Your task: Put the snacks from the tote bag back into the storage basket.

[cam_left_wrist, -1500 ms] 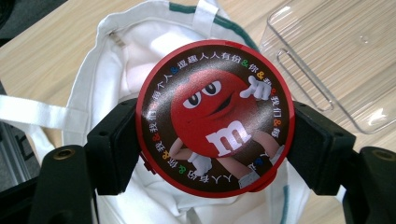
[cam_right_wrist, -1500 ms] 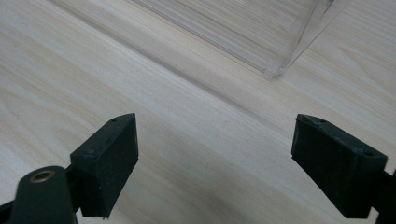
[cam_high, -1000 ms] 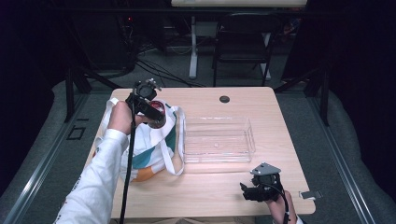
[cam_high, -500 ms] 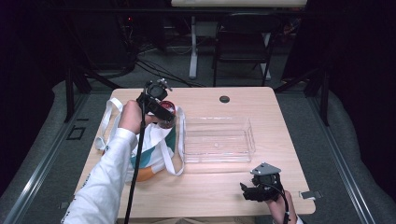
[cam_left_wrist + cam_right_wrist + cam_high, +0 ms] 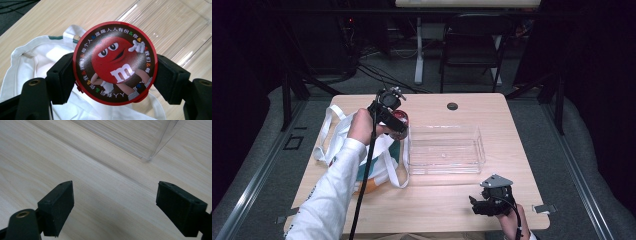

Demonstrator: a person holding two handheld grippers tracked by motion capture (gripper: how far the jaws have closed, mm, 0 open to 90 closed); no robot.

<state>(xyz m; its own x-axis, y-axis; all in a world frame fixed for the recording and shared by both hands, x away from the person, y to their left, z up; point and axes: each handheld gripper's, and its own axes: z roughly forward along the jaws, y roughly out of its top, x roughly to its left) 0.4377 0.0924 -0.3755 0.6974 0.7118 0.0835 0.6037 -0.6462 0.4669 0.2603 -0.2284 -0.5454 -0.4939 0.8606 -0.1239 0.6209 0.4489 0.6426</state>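
left gripper (image 5: 393, 119): jaws clamped on the rim of a round red tin (image 5: 115, 63), one pad each side. In the left gripper view the lid faces the camera: red cartoon candy character, white "m", ring of printed characters around the edge.
tin position: held in the air above the near edge of the white tote bag (image 5: 377, 150), just beside the left end wall of the clear plastic bin (image 5: 446, 149). Not touching the table from what the high view shows.
left hand (image 5: 361, 126): wrapped around the gripper body, white sleeve (image 5: 332, 195) running in from the bottom left, cable hanging down along the arm.
right gripper (image 5: 484, 206): jaws spread wide, nothing between them. The right gripper view shows bare wood between the pads and one corner of the bin ahead.
right gripper position: low over the near right part of the table (image 5: 437, 205), near the front edge, apart from the bin.
bag: lying flat on the table's left side, handles splayed out, coloured print on its front.
bin: mid-table, looks empty.
table extras: small dark round cap (image 5: 452, 106) near the far edge.
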